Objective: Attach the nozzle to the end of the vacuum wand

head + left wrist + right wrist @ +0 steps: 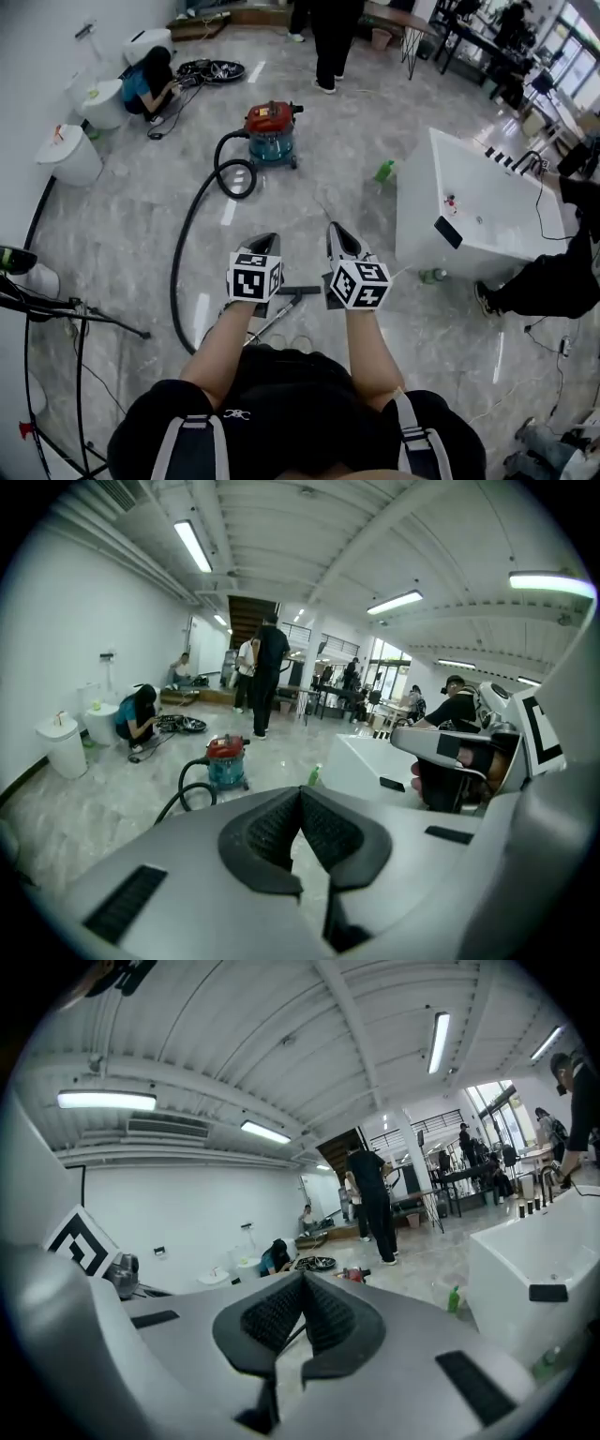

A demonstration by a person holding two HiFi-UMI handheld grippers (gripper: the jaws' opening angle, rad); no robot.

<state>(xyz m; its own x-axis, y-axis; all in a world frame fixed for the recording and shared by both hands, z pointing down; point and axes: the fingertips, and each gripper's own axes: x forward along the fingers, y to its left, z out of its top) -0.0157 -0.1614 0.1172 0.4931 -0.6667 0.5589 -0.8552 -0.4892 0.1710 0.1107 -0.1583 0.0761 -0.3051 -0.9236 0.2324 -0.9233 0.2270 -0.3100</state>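
On the marble floor just beyond my hands lies a dark T-shaped nozzle [300,291], with the grey wand [270,325] running from it toward me. My grippers hide part of both, and I cannot tell whether the two are joined. A black hose [192,220] loops back to the red and teal vacuum [271,133]. My left gripper [266,242] and right gripper [339,232] are held side by side high above the floor. Both are shut with nothing in them. In the left gripper view the left gripper [300,801] has its pads together, as does the right gripper [302,1286] in the right gripper view.
A white bathtub [487,220] stands at the right, with a green bottle [384,171] beside it. White toilets [70,155] line the left wall, where a person crouches [150,84]. Another person stands [333,37] beyond the vacuum. Dark tripod legs [56,309] spread at my left.
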